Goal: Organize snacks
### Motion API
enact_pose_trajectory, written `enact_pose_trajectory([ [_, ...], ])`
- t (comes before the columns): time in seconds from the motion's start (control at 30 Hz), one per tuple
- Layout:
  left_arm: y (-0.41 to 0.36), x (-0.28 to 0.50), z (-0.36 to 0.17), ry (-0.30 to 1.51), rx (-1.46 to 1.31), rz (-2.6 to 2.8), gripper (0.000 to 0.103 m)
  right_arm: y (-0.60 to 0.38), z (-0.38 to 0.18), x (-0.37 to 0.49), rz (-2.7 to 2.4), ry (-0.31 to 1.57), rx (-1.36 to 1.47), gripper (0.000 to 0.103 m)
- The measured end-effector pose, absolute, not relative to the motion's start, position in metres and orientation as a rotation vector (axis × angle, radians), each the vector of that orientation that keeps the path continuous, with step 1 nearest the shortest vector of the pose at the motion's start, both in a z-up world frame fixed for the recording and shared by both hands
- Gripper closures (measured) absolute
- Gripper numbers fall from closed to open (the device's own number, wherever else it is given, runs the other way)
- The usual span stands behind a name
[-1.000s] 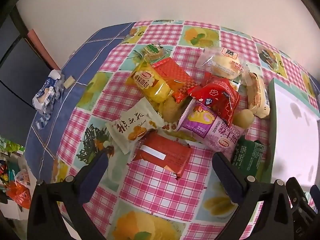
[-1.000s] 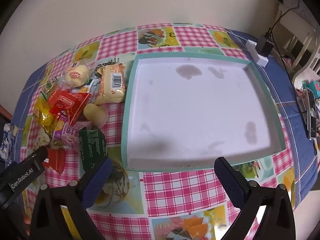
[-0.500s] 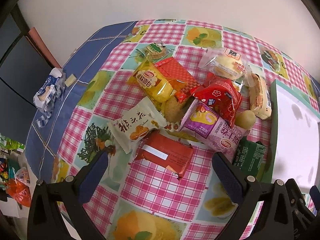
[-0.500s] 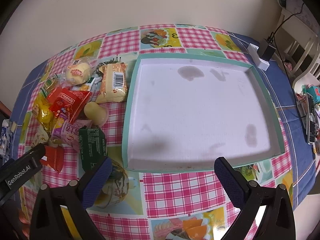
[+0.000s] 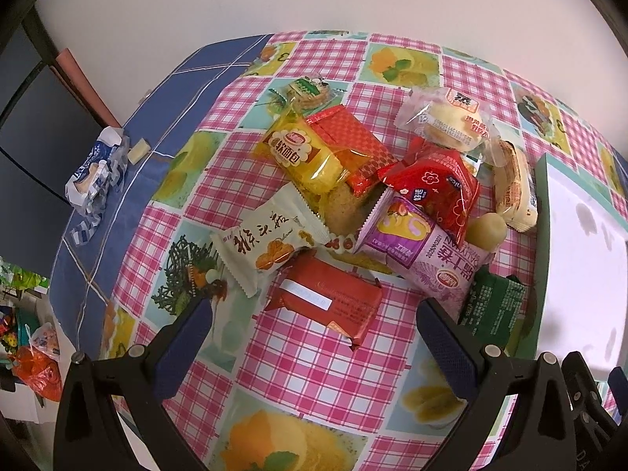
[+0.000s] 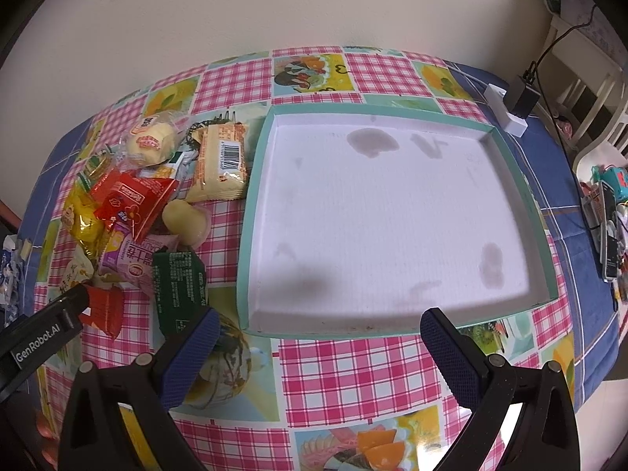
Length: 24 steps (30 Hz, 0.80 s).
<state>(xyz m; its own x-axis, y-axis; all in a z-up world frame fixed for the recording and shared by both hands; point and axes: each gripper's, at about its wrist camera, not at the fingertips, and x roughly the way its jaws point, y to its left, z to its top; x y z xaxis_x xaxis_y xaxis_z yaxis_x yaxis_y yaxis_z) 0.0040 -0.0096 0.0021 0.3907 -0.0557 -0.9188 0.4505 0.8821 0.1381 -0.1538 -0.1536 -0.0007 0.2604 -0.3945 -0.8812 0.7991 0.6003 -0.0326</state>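
A heap of snack packets lies on the checked tablecloth. Nearest my left gripper (image 5: 314, 329) is a red-orange packet (image 5: 325, 300), just beyond the open, empty fingers. Around it sit a white packet (image 5: 271, 241), a purple packet (image 5: 424, 253), a dark green packet (image 5: 492, 306), a yellow bread pack (image 5: 304, 153) and a red pouch (image 5: 435, 186). My right gripper (image 6: 318, 337) hangs open over the near rim of the white tray with teal walls (image 6: 251, 216), which holds nothing. The dark green packet (image 6: 178, 286) lies left of the tray.
The other gripper's black body (image 6: 39, 337) shows at the right wrist view's lower left. A crumpled blue-white wrapper (image 5: 96, 168) lies on the blue cloth at far left. A white charger block with black plug (image 6: 514, 110) sits beyond the tray. Phones and clutter (image 6: 608, 231) lie at right.
Both views have shifted slightly; the snack heap and tray sit a little lower and nearer in frame. Both grippers stay open and nothing was picked up.
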Motion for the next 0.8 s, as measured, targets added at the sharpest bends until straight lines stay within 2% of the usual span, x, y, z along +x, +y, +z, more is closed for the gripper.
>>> enact_pose_trajectory([
  [0.8,-0.0075,0.0054,0.0007,1.136,0.395,-0.328,0.000,-0.1531,0.0026,-0.1513,-0.836,1.000,0.461,0.000],
])
